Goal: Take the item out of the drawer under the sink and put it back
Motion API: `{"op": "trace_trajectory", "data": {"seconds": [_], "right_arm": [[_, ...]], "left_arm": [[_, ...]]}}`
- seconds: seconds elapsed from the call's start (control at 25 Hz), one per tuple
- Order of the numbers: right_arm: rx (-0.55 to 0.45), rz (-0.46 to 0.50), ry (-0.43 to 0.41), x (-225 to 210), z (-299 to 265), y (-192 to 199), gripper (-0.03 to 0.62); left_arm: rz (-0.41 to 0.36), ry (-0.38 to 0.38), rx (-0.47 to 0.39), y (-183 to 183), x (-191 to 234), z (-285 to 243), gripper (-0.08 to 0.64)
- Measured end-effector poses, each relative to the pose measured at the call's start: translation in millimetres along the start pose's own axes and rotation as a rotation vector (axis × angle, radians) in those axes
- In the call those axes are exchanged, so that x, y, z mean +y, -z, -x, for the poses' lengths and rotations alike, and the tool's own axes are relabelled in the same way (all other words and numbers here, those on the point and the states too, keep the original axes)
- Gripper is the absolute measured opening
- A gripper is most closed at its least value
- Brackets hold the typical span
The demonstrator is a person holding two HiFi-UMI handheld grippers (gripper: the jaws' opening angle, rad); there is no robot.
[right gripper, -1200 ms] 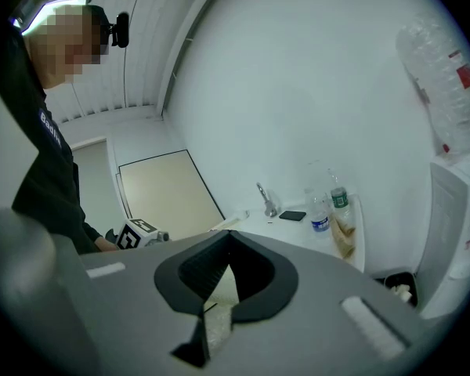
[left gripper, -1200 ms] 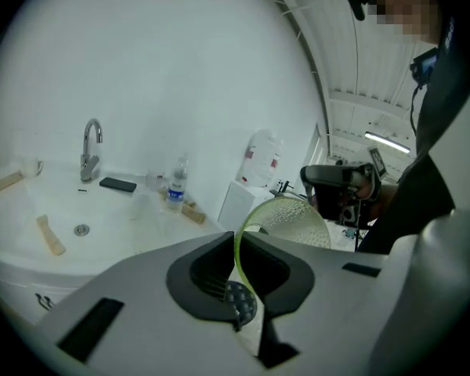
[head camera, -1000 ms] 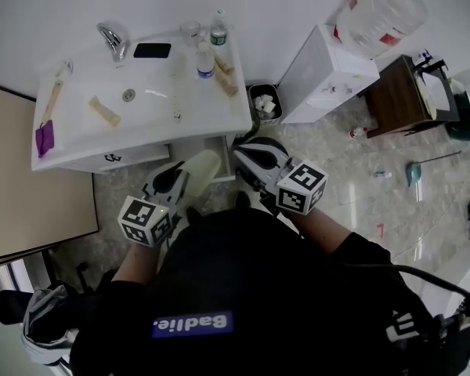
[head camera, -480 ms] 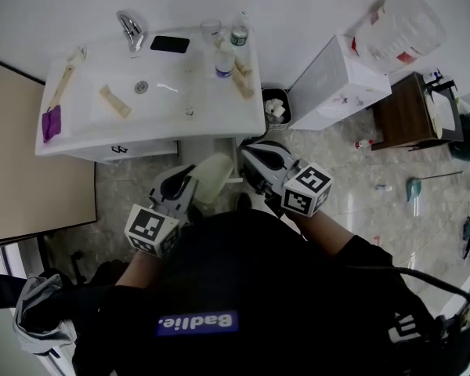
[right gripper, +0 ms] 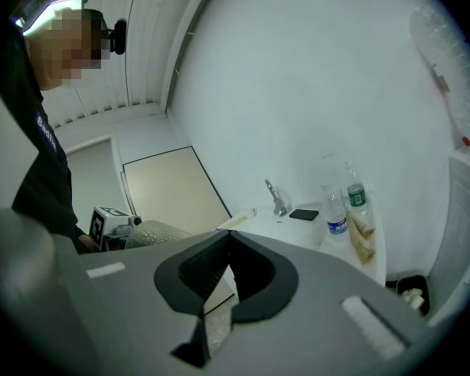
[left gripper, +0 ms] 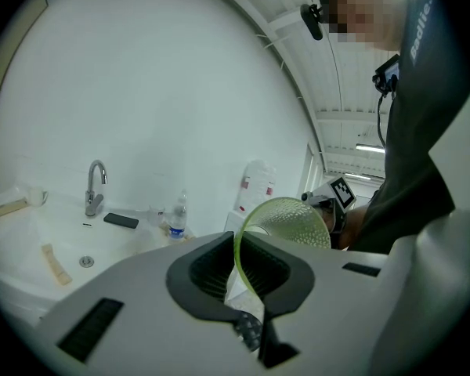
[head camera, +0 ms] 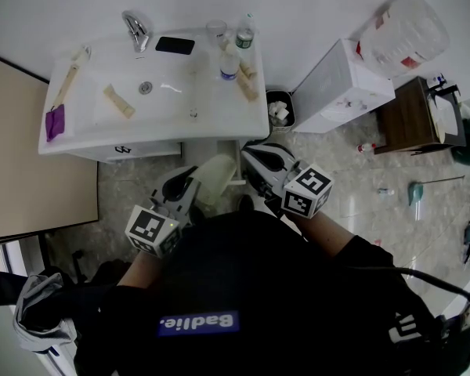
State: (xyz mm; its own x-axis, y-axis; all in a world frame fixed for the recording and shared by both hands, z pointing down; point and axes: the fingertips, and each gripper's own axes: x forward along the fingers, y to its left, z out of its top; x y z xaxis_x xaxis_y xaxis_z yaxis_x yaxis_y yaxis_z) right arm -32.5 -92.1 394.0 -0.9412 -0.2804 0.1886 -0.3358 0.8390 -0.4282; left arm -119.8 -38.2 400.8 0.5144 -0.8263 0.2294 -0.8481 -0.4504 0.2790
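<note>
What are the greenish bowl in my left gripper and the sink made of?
The bowl looks like translucent yellow-green plastic, possibly glass: light shows through its thin, dimpled wall. The sink looks like glossy white ceramic, going by its smooth sheen; moulded resin is possible.

Two bottles (head camera: 229, 63) (head camera: 245, 36), one phone (head camera: 175, 45), one bowl (head camera: 217, 175)

The green bowl (left gripper: 290, 222) looks like translucent plastic with a finely dimpled wall and a smooth rim. It sits against the matt grey plastic shell and ribbed black pads of the left gripper (left gripper: 241, 276). Farther off, the white sink (head camera: 86, 135) is smooth and glossy, its tap (head camera: 135, 28) polished metal, the bottle (head camera: 229, 63) clear plastic and the phone (head camera: 175, 45) shiny black; to the right, the floor (head camera: 352, 210) is glossy speckled tile and the small cabinet (head camera: 403, 112) dark wood.
</note>
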Motion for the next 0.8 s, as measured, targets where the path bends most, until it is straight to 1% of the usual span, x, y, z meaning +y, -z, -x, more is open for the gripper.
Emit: {"op": "trace_trajectory", "data": {"seconds": [0.36, 0.48, 0.64, 0.8], "right_arm": [[0.017, 0.013, -0.021, 6.8, 2.7, 2.6, 0.002], [0.019, 0.017, -0.027, 10.5, 5.7, 3.1, 0.002], [0.023, 0.029, -0.026, 13.0, 11.9, 4.2, 0.002], [0.031, 0.027, -0.001, 9.5, 22.3, 9.5, 0.002]], "left_arm": [[-0.033, 0.001, 0.014, 6.4, -3.0, -2.1, 0.023], [-0.035, -0.005, 0.047, 15.5, -3.3, -6.6, 0.023], [-0.056, -0.007, 0.097, 32.8, 0.2, -16.7, 0.023], [-0.065, -0.015, 0.159, 61.7, 10.8, -29.4, 0.023]]}}
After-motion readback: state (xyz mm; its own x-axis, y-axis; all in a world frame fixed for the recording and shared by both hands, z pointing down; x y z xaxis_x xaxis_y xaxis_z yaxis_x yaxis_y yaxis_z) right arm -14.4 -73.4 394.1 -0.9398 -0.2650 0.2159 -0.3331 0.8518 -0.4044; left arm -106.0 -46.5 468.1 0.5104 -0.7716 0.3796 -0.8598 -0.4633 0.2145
